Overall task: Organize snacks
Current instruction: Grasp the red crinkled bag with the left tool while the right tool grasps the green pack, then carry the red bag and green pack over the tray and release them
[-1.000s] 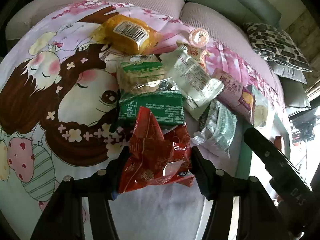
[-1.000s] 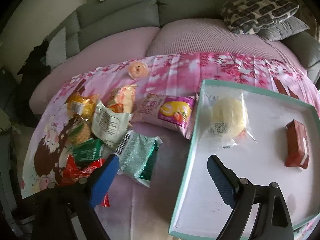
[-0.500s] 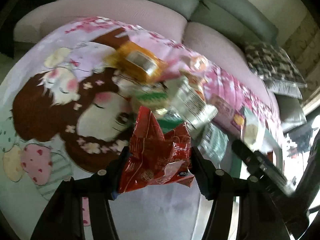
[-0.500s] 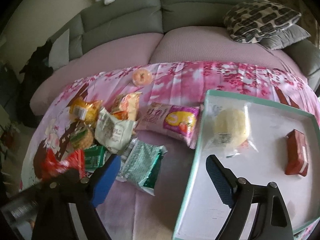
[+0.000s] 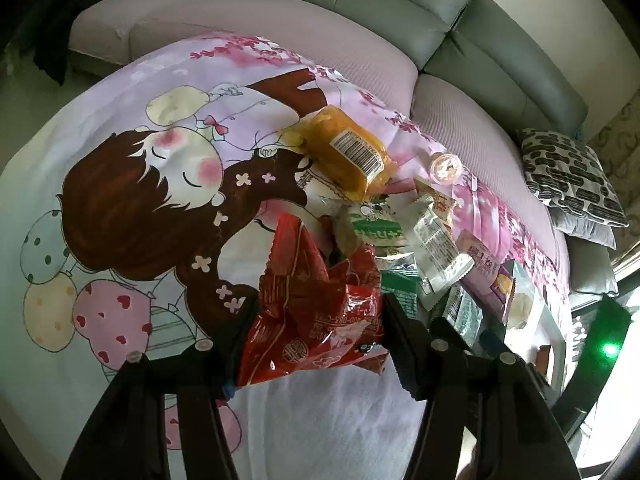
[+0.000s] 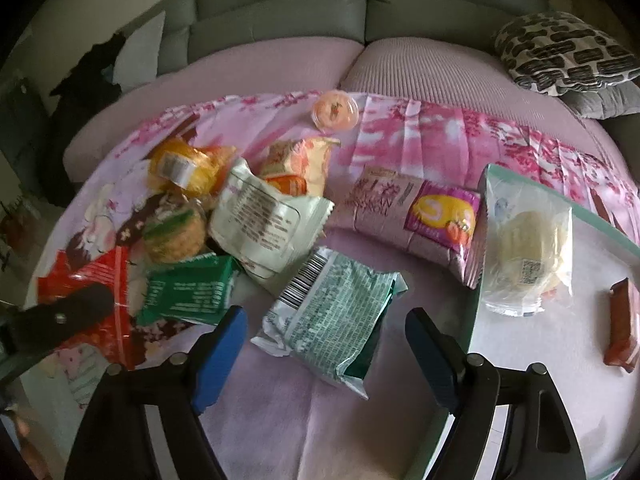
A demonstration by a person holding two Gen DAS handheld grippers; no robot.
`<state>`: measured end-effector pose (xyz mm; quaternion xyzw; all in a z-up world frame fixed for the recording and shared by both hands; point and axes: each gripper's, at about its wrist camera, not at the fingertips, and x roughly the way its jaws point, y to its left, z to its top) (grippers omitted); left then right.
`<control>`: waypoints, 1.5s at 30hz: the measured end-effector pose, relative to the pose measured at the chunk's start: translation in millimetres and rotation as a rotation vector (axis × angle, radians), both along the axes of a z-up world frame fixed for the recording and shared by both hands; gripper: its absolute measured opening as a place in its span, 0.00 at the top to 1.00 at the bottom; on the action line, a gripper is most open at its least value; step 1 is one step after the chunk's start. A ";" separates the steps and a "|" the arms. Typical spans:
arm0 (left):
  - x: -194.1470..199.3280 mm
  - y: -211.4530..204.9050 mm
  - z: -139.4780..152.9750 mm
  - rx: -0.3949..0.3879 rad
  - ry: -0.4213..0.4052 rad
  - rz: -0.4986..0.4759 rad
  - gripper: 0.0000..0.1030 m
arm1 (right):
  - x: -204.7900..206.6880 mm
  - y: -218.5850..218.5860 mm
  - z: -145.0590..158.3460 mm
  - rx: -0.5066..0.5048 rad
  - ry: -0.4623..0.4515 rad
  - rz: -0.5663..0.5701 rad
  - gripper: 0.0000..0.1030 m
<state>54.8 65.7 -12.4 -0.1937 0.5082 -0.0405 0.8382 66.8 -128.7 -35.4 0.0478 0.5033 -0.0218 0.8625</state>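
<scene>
Two snacks in hand at once, tray waiting on the right

The left hand-held gripper [image 5: 316, 332] grips the red snack bag [image 5: 316, 312], lifted above the printed sheet [image 5: 120, 160]; the right hand-held gripper [image 6: 326, 338] is closing around the green-and-white packet [image 6: 332, 312], pads not yet pressing. Next, I judge, it must pinch the packet and both go to the tray [image 6: 520, 360]. Only the right view shows clearly the tray's bun [image 6: 528, 252] and red bar [image 6: 624, 320]; further away lies the jelly cup [image 6: 335, 110]
</scene>
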 end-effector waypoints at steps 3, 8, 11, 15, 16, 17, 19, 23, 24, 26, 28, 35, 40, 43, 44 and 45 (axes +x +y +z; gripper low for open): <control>-0.2 0.1 -1.1 -0.001 0.003 0.003 0.41 | 4.2 -0.4 -9.9 0.012 0.018 -0.001 0.22; 1.3 2.2 -5.3 -0.002 0.014 0.007 0.41 | 7.4 0.8 -12.5 -0.009 0.015 -0.003 0.24; 2.4 2.7 -6.8 0.000 0.019 0.008 0.41 | 8.1 2.2 -13.5 -0.029 0.016 -0.004 0.32; 2.6 1.3 -7.0 0.002 0.019 0.002 0.41 | 9.3 -0.3 -11.6 -0.029 0.011 -0.016 0.42; 2.5 1.1 -6.7 0.003 0.018 0.001 0.41 | 9.0 -1.6 -10.7 -0.022 0.009 -0.019 0.43; 2.6 1.3 -6.6 0.003 0.018 0.001 0.41 | 8.5 -2.9 -9.7 -0.013 0.007 -0.022 0.44; 2.5 2.3 -6.0 0.004 0.016 0.002 0.41 | 7.6 -4.9 -7.1 -0.003 0.001 -0.026 0.44; 1.9 3.0 -5.3 0.006 0.013 0.004 0.41 | 5.2 -5.7 1.5 0.002 -0.016 -0.028 0.44; 1.8 2.9 -4.8 0.006 0.011 0.004 0.41 | 4.5 -5.9 4.0 0.005 -0.019 -0.030 0.44; 1.5 2.9 -3.2 0.007 0.007 0.003 0.41 | 0.9 -7.6 10.5 0.013 -0.033 -0.032 0.45; 1.0 3.2 -1.6 0.008 0.002 0.005 0.41 | -1.2 -8.5 17.9 0.021 -0.050 -0.034 0.45; -2.4 3.5 10.1 0.014 -0.035 0.009 0.41 | -14.5 -16.1 47.7 0.057 -0.122 -0.062 0.45; -3.4 -2.2 16.5 0.036 -0.051 0.009 0.41 | -21.7 -27.6 57.9 0.081 -0.130 -0.104 0.45; -4.1 -11.4 23.6 0.043 -0.072 -0.010 0.41 | -25.2 -36.7 60.3 0.105 -0.124 -0.138 0.45; -4.7 -15.4 26.7 0.044 -0.081 -0.018 0.41 | -27.1 -40.7 61.9 0.107 -0.123 -0.155 0.45; -5.4 -19.8 30.2 0.046 -0.092 -0.028 0.41 | -28.2 -42.7 63.1 0.106 -0.123 -0.163 0.45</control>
